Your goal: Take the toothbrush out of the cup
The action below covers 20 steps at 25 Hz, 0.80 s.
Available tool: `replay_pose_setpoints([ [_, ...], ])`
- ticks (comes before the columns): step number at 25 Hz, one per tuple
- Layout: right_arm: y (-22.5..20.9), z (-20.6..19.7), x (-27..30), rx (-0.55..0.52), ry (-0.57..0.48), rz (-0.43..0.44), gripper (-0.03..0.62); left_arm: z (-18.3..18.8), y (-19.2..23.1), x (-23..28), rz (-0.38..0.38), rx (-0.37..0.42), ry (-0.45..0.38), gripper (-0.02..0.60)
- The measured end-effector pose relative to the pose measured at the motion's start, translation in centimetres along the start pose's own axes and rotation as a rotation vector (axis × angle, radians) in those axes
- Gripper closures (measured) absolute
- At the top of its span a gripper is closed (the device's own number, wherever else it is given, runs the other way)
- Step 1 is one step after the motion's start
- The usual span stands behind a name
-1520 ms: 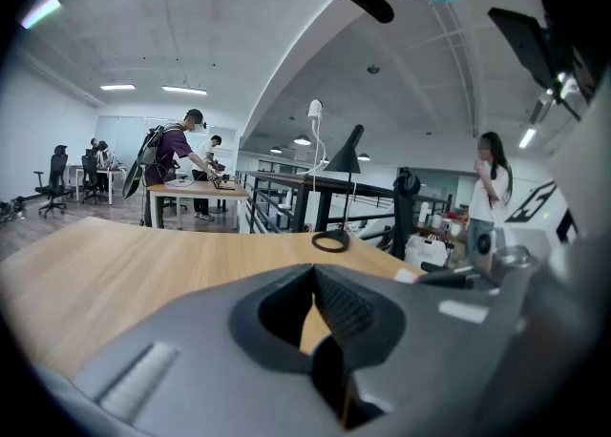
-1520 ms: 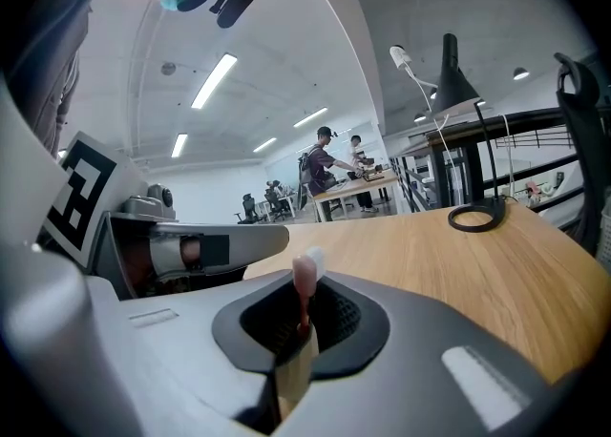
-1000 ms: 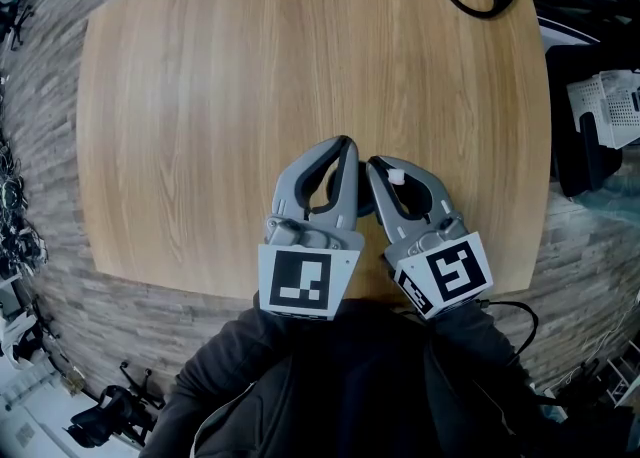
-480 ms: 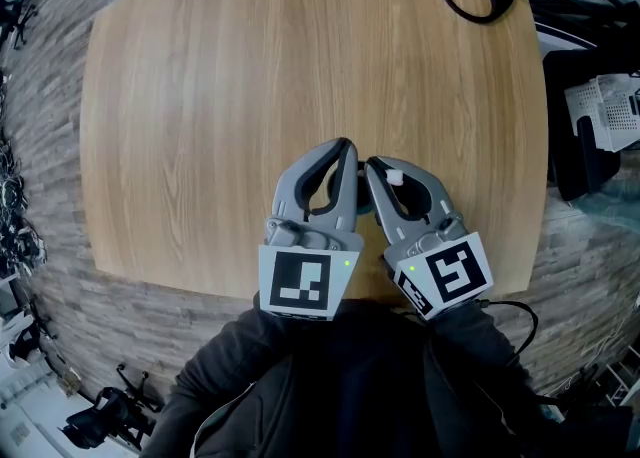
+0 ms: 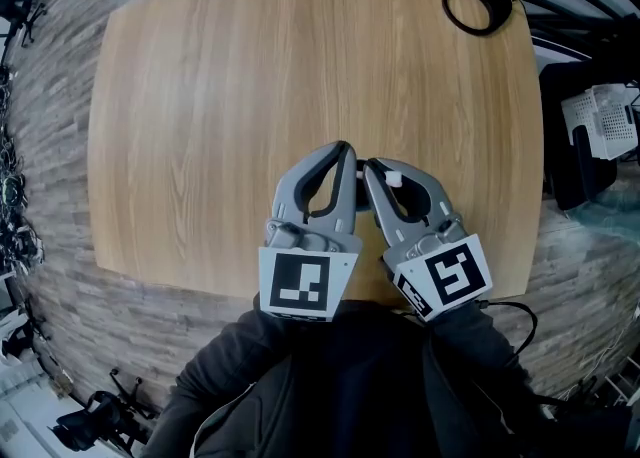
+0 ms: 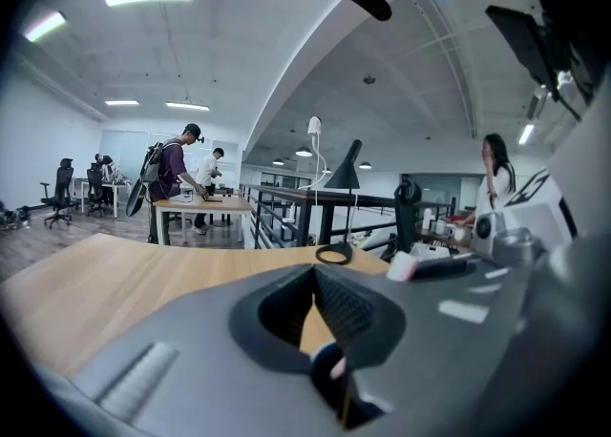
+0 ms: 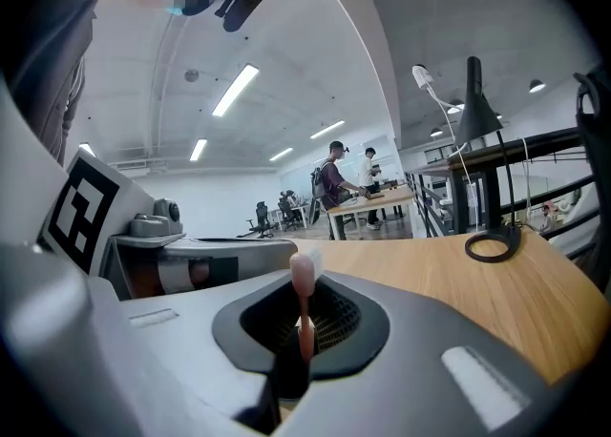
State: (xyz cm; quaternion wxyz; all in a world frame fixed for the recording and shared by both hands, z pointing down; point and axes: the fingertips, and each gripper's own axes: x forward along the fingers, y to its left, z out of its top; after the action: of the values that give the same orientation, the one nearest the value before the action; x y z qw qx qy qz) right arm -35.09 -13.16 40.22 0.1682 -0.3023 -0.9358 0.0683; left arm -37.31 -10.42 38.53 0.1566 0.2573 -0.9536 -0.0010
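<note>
1. R gripper view: your right gripper (image 5: 372,166) pinches the pink toothbrush (image 7: 303,303) upright btwn its jaws, above a dark shape (image 7: 284,373). Can't tell if that's the cup.
2. Head view: only the brush's pale tip shows. Both grippers sit side by side over the table (image 5: 250,96), near its front edge.
3. L gripper view: your left gripper (image 5: 346,149) has its jaws pressed together at the tips, w/ something dark and pink low in the gap.
</note>
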Motion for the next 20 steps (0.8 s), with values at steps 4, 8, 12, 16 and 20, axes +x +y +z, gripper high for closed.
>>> replay_pose_setpoints([
  [4, 0.6, 0.6, -0.3, -0.014, -0.015, 0.006, 0.586, 0.6, -0.1, -0.7, 0.002, 0.007, -0.016, 0.574],
  [8, 0.9, 1.2, -0.6, -0.022, -0.025, 0.006, 0.586, 1.2, -0.4, -1.1, 0.001, 0.017, -0.029, 0.574],
  [12, 1.3, 1.7, -0.9, -0.027, -0.039, 0.008, 0.586, 1.6, -0.5, -1.7, 0.003, 0.024, -0.04, 0.574],
  [16, 2.2, 2.2, -1.5, -0.039, -0.058, 0.006, 0.587, 1.9, -0.6, -3.0, 0.007, 0.038, -0.054, 0.574],
  [20, 2.8, 3.0, -2.4, -0.052, -0.088, 0.005, 0.588, 2.4, -1.1, -4.2, 0.011, 0.052, -0.075, 0.574],
])
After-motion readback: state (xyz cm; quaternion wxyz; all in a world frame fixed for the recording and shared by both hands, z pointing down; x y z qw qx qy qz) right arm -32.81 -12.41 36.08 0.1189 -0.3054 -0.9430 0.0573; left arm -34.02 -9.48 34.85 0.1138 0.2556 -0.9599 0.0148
